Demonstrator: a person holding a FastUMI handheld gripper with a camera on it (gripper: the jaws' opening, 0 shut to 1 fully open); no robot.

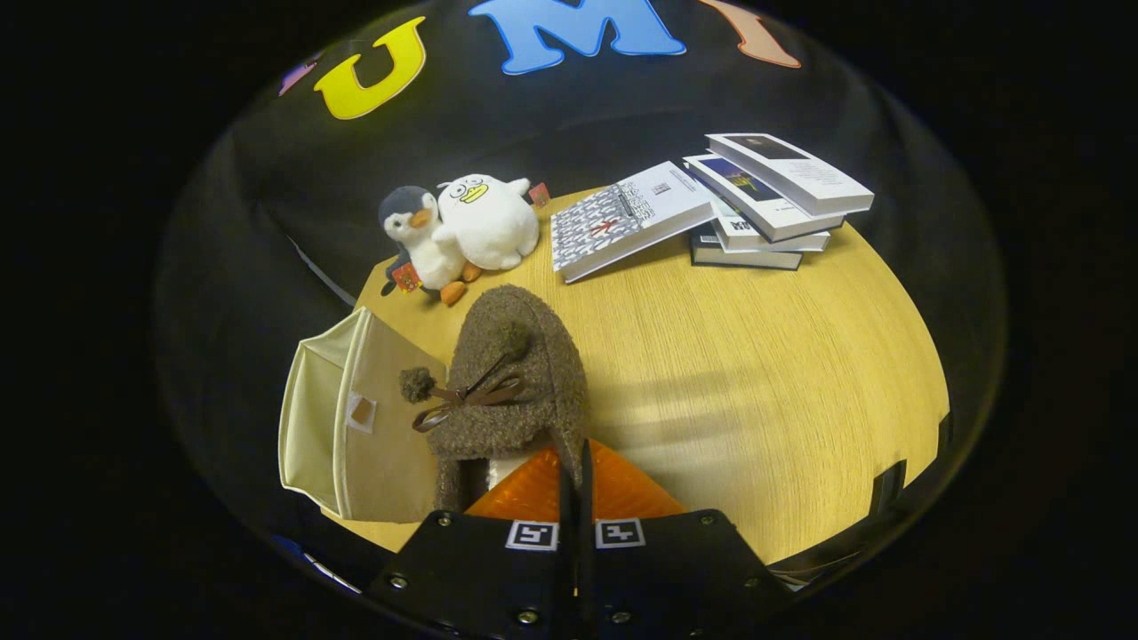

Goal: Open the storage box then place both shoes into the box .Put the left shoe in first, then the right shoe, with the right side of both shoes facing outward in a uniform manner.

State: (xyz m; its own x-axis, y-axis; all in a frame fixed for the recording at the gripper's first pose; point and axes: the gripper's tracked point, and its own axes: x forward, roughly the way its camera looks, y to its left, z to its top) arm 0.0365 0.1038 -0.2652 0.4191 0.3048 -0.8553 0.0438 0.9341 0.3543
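The claw (573, 462) is closed on the edge of a brown fuzzy knitted shoe (511, 382) with a dark ribbon bow and pompoms, both fingers pressing together on it. The shoe hangs just ahead of the fingers, beside a cream fabric storage box (342, 427) on the light wooden counter (756, 373). Beyond lie two plush toys (462, 231) and a stack of books (711, 209).

At the far side of the wooden table (756, 356) we see a plush penguin (420, 238) leaning against a white plush duck (487, 222). Beside them we find an open book (627, 218) propped on a stack of books (769, 200).
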